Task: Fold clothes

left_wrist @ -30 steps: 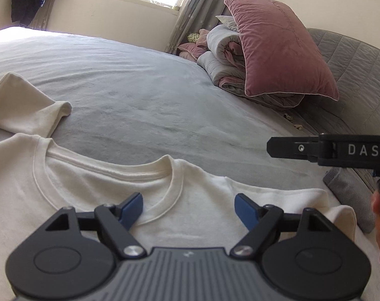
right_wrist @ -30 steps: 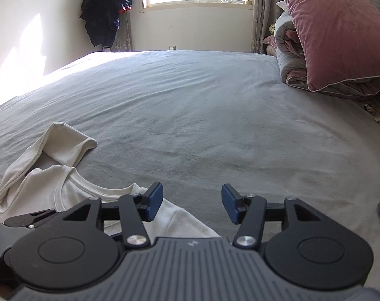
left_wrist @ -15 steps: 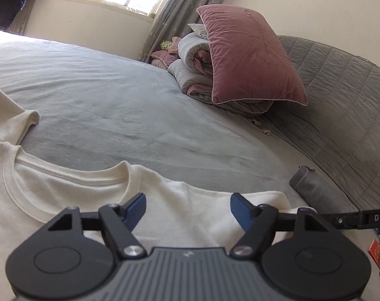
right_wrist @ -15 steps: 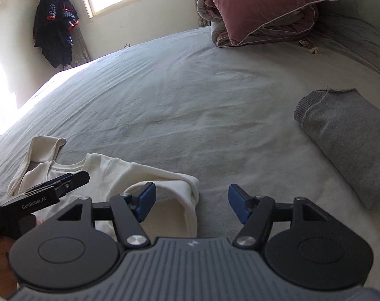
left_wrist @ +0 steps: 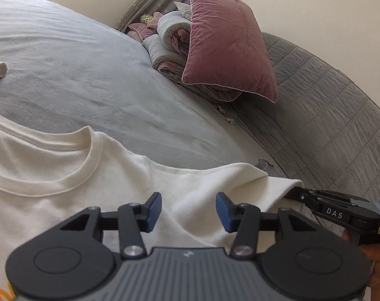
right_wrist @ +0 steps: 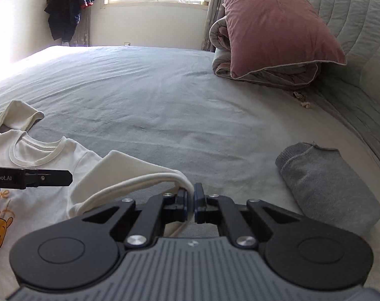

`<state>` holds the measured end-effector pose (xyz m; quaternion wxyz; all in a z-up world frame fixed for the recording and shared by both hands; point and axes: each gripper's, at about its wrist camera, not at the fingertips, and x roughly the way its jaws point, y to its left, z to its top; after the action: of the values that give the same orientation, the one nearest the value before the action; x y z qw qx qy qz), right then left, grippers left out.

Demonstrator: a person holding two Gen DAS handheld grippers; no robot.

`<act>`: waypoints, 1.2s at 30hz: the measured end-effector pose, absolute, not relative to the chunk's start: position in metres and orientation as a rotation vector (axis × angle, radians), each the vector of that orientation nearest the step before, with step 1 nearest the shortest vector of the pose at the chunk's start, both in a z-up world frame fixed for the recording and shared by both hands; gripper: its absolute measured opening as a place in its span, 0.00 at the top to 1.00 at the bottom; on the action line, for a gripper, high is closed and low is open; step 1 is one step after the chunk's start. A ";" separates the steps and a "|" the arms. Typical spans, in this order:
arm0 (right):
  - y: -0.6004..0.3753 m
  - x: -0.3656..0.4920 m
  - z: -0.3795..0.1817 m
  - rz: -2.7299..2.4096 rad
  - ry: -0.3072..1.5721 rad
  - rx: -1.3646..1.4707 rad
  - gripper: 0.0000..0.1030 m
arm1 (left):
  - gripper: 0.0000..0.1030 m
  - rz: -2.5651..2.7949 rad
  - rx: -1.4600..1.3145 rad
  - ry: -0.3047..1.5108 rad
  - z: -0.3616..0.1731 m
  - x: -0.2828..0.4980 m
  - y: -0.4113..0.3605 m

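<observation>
From the left wrist, the left gripper (left_wrist: 188, 212) hangs wide open over the cream T-shirt (left_wrist: 64, 175) spread on the grey bed (left_wrist: 89, 80), its orange print cut off; "DAS" reads on the right gripper (left_wrist: 294, 195). From the right wrist, the right gripper (right_wrist: 190, 204) pinches the shirt's sleeve hem (right_wrist: 150, 179), half-hidden lettering reads "nRobot.AI", and a yellow cartoon is cropped.

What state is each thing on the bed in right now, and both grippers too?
Right gripper: shut on the sleeve hem.
Left gripper: open, over the shirt's chest.
Cream T-shirt: spread face up, unfolded, right sleeve lifted.
Grey garment: folded, lying apart.
Pink pillow: leaning on the rolled quilt.
</observation>
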<state>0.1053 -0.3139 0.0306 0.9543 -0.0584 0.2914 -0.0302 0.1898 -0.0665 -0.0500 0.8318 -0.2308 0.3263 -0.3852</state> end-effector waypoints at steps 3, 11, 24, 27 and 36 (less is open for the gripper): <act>-0.290 0.100 0.045 0.010 0.527 -0.168 0.96 | 0.46 -0.858 -0.595 0.686 -0.051 0.193 -0.054; -0.230 0.108 0.015 0.302 0.631 -0.145 0.96 | 0.46 -0.877 -0.759 0.657 -0.052 0.197 -0.028; -0.248 0.094 0.022 0.408 0.705 -0.065 0.38 | 0.46 -0.799 -0.593 0.750 -0.060 0.200 -0.047; -0.280 0.097 0.027 0.300 0.690 -0.007 0.38 | 0.46 -0.795 -0.596 0.749 -0.061 0.201 -0.046; -0.326 0.107 -0.027 0.197 0.898 0.299 0.66 | 0.46 -0.781 -0.610 0.741 -0.063 0.200 -0.042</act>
<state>0.1072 -0.3264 -0.0271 0.8853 0.1439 0.4319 0.0946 0.2002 -0.0419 -0.0631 0.8146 -0.2859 0.3471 -0.3663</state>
